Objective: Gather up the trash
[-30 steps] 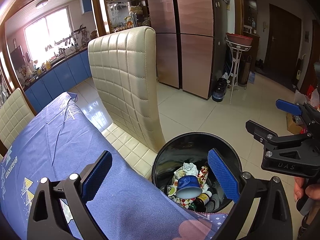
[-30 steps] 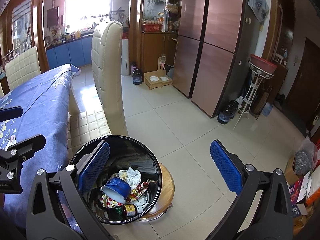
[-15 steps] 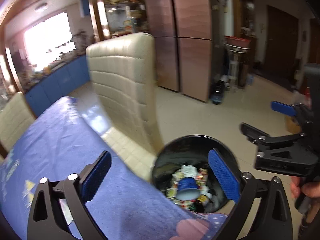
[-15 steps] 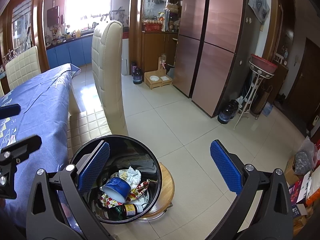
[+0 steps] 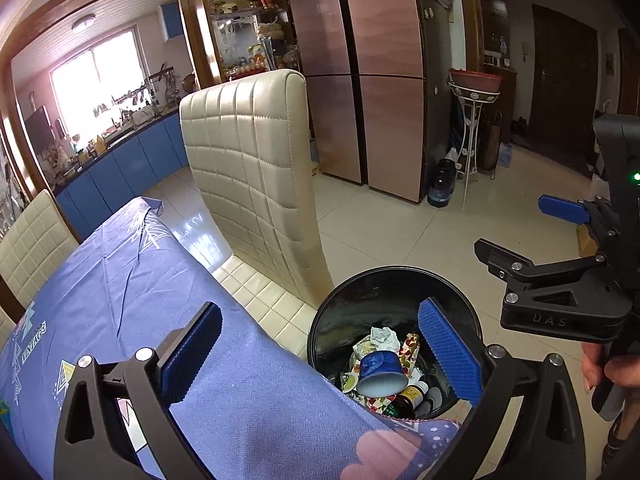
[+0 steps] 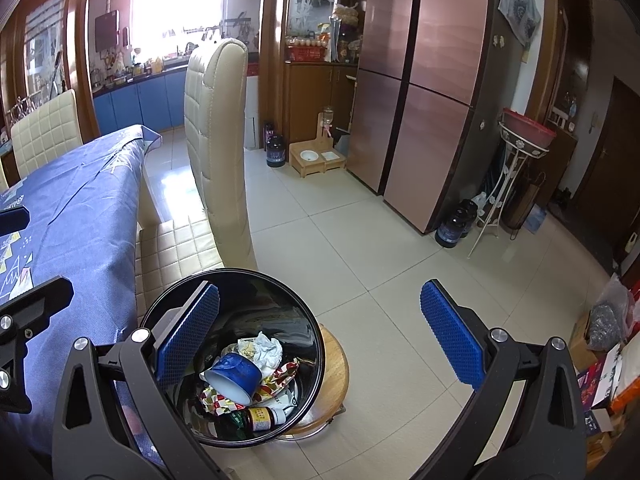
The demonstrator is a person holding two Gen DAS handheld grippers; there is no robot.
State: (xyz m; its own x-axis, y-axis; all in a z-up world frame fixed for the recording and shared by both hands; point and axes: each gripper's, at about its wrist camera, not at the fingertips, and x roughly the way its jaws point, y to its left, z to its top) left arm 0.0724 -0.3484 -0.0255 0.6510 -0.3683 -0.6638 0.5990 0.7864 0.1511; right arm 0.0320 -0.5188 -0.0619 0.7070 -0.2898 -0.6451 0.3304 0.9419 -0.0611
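Left wrist view: left tool (image 5: 320,354) is spread wide with nothing in it, above the blue-clothed worktop (image 5: 120,280). Right tool (image 6: 320,334) is spread and empty too. The black bin (image 6: 308,320) sits on a wooden stool (image 6: 338,376), worktop edge hiding part of it. Inside: one blue cup (image 6: 236,376), one crumpled paper (image 6: 262,350), colourful wrappers (image 6: 280,378), one small brown bottle (image 6: 260,418); deeper stuff is too dark to make out.

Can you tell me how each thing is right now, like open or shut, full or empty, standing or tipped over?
Left gripper: open, empty.
Right gripper: open, empty.
Trash bin: upright, no lid on, partly filled.
Blue cup: tipped on its side in the bin.
Small brown bottle: lying down in the bin.
Fridge: doors shut.
Chair: upright, pushed against the table.
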